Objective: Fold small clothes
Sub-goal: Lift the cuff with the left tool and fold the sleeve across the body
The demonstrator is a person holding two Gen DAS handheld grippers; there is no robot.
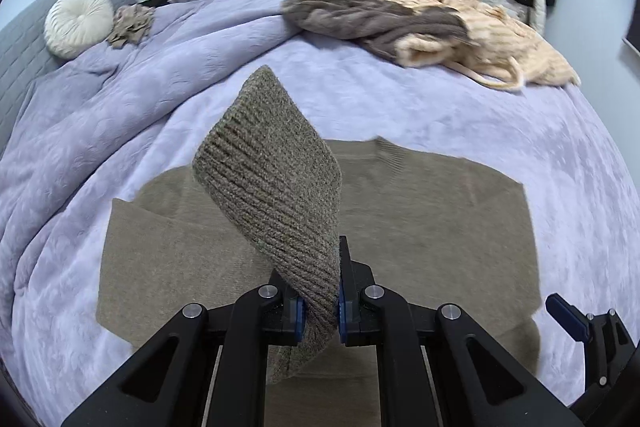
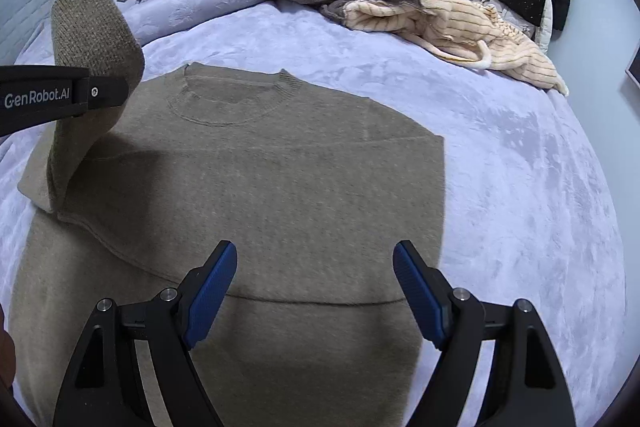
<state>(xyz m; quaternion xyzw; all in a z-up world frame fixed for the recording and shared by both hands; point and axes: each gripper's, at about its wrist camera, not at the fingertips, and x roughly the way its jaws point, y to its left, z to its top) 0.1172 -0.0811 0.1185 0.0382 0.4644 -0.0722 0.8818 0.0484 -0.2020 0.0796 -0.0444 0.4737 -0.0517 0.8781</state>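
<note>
An olive-brown knit sweater point(image 2: 280, 179) lies flat on the lilac bed cover, neckline toward the far side. Its right sleeve is folded in. My left gripper point(image 1: 320, 303) is shut on the ribbed cuff of the left sleeve point(image 1: 272, 179) and holds it raised above the sweater body point(image 1: 440, 211). The raised sleeve also shows in the right wrist view point(image 2: 96, 39), with the left gripper point(image 2: 60, 95) at the left edge. My right gripper point(image 2: 314, 291) is open and empty, hovering over the sweater's lower part. It shows at the right edge of the left wrist view point(image 1: 576, 315).
A heap of grey and cream clothes point(image 2: 400, 7) lies at the far right of the bed point(image 2: 540, 207). A round white cushion point(image 1: 78, 23) and a crumpled beige garment point(image 1: 132, 25) sit at the far left by the grey headboard. Curtains hang behind.
</note>
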